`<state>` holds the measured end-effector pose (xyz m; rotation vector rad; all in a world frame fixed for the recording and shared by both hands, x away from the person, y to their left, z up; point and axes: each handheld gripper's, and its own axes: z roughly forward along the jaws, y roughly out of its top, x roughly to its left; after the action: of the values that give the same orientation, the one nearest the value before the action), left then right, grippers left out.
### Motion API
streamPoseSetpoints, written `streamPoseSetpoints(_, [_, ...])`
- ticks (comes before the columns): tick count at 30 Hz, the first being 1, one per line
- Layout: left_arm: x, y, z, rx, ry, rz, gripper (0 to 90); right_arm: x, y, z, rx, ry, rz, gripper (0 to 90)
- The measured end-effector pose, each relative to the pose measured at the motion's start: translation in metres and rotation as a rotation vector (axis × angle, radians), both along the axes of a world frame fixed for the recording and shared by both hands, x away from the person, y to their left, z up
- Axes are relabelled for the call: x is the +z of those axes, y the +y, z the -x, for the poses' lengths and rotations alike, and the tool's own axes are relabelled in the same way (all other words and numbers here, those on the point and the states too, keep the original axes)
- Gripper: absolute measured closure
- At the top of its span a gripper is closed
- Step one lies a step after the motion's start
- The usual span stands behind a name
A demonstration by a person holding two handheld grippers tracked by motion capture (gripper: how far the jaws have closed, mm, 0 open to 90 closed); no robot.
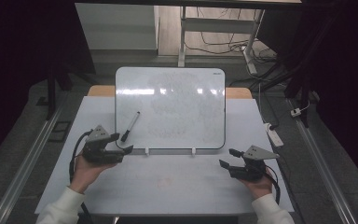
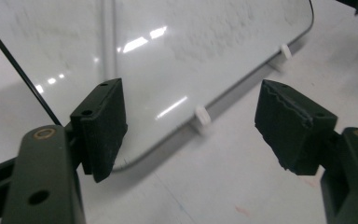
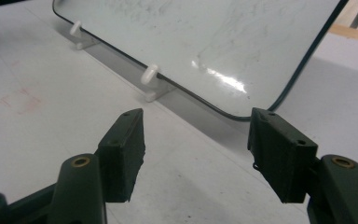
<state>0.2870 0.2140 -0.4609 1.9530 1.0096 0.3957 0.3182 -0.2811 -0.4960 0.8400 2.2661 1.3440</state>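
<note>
Both grippers empty, jaws apart — left gripper (image 1: pixel 123 143) at the near-left corner of whiteboard (image 1: pixel 170 107), right gripper (image 1: pixel 230 158) near its near-right corner. Marker (image 1: pixel 130 126) lying on the board's left part, just beyond the left jaws. Step judged: marker set down, unheld. Next — probably regrasp, needing jaws centred over its barrel.

The person wears white long sleeves (image 1: pixel 65 201) with cuffs at the wrists. Each hand holds a black gripper: the left gripper (image 1: pixel 123 142) and the right gripper (image 1: pixel 227 157) each carry a grey three-cornered plate on top and trail a black cable. Up close the jaws are dark, with blocky rubber pads (image 2: pixel 103 126), small screw holes and brass-coloured rivets (image 3: pixel 80 162).
</note>
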Motion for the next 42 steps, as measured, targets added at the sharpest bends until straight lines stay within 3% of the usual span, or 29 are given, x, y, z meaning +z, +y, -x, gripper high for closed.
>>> streamPoseSetpoints(3, [-0.009,0.003,0.009,-0.004,0.024,0.026,24.4,0.000,-0.001,0.001,-0.004,-0.020,0.020,35.6])
streamPoseSetpoints(8, [-0.024,0.007,0.022,-0.003,0.047,0.031,24.3,-0.003,-0.006,0.001,-0.004,-0.035,0.039,34.3])
streamPoseSetpoints(18, [-0.050,0.017,0.044,0.030,0.055,-0.019,24.3,-0.009,-0.026,0.005,-0.044,-0.044,0.066,33.1])
streamPoseSetpoints(28, [-0.052,0.020,0.045,0.055,0.046,-0.030,24.9,-0.015,-0.024,0.002,-0.033,-0.040,0.120,33.1])
streamPoseSetpoints(42, [-0.053,0.022,0.044,0.073,0.040,-0.041,25.2,-0.015,-0.020,0.003,-0.005,-0.039,0.117,33.1])
